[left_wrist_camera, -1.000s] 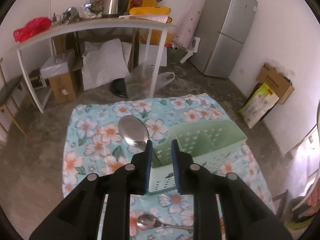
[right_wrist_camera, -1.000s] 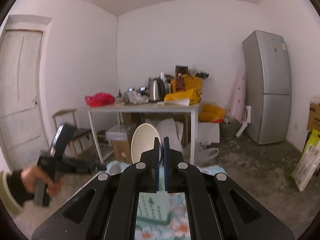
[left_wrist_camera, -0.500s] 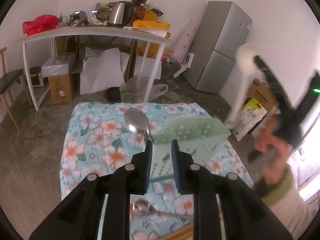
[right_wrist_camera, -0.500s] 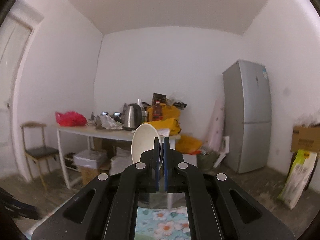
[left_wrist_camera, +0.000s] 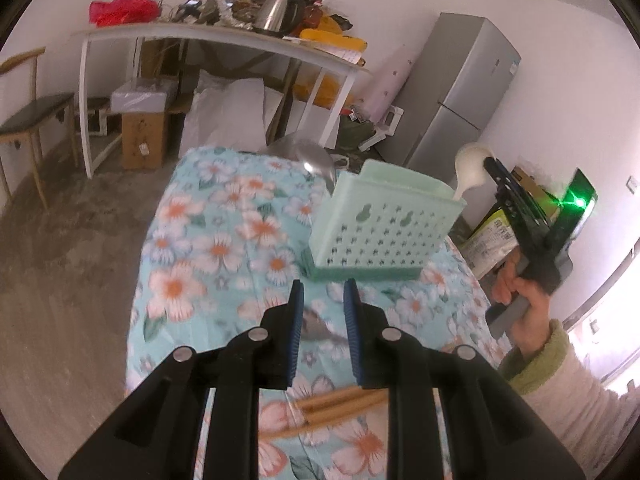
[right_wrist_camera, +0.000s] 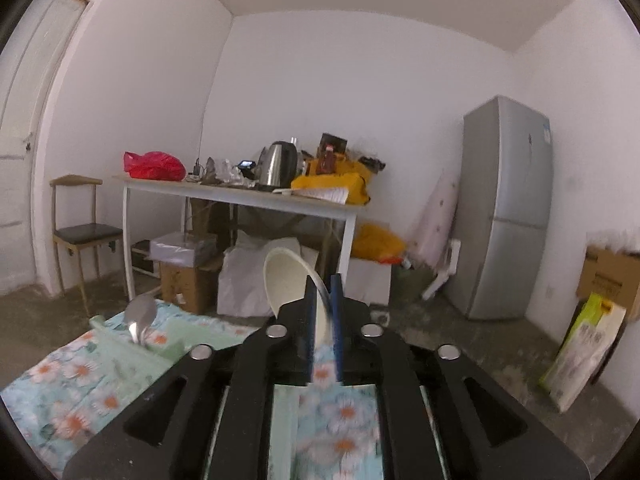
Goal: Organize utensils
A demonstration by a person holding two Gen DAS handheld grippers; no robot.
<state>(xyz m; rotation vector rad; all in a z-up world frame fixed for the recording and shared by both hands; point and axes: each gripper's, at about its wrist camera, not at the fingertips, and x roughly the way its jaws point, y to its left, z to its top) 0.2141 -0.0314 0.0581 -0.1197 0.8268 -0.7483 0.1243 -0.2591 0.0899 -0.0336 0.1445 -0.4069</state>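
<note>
The right hand-held gripper (right_wrist_camera: 323, 300) has just opened, letting the white spoon (right_wrist_camera: 292, 280) drop into the green basket (left_wrist_camera: 384, 224), while the left hand-held gripper (left_wrist_camera: 322, 308), slightly open and empty, moves over the metal spoon (left_wrist_camera: 320, 328).

The basket (left_wrist_camera: 384, 224) stands on the cloth (left_wrist_camera: 208, 248). Two spoons stand in the basket, one (left_wrist_camera: 316, 160) at its left end, one (left_wrist_camera: 472, 168) at its right. Chopsticks (left_wrist_camera: 340, 404) lie on the cloth before the basket.
</note>
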